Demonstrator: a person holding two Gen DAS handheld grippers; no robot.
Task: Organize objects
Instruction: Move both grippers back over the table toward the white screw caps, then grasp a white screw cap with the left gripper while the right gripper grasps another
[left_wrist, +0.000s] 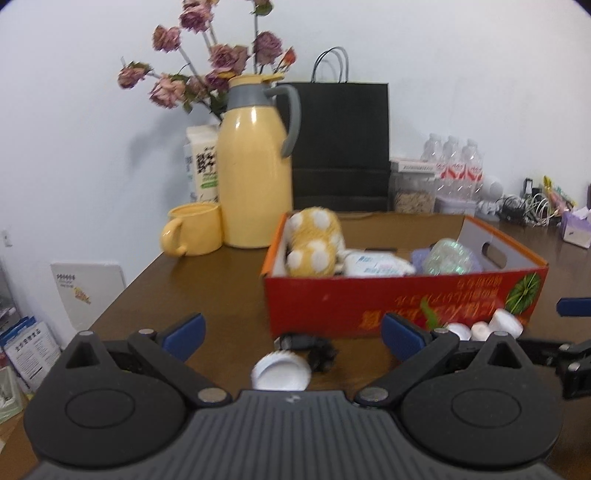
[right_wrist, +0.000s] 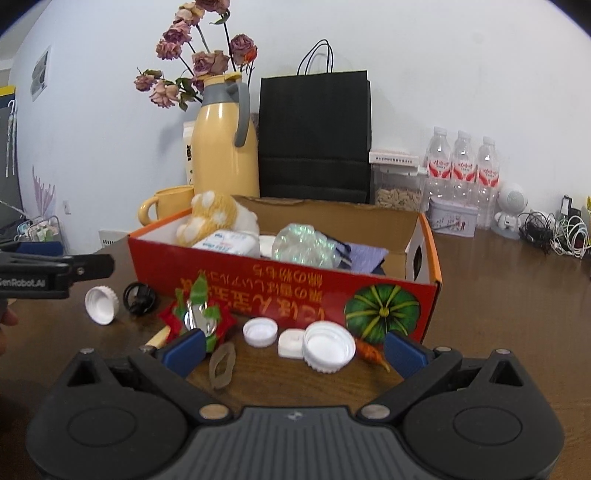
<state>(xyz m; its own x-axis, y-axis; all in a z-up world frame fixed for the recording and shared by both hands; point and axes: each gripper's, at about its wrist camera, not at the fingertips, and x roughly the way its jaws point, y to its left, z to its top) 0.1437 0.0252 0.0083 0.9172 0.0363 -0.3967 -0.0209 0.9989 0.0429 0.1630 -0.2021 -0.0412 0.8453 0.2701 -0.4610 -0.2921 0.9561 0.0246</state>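
Both hand-held grippers, left (left_wrist: 291, 328) and right (right_wrist: 293, 347), are hovering wide apart, holding nothing. Four white plastic bottle caps (right_wrist: 328, 346) are lying on the brown wooden desk (right_wrist: 517, 314), three at 12 o'clock of the right one, one at 10. The red cardboard box (right_wrist: 295, 291) is sitting behind, holding one yellow plush toy (right_wrist: 214, 218).

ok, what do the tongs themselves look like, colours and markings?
Both tongs, left and right, share one build: a matte black body with round pivot housings, silver rivets, a ribbed grey centre plate and blue finger pads. The right wrist view shows white "GenRobot.AI" lettering on the left one's side. No cables visible.
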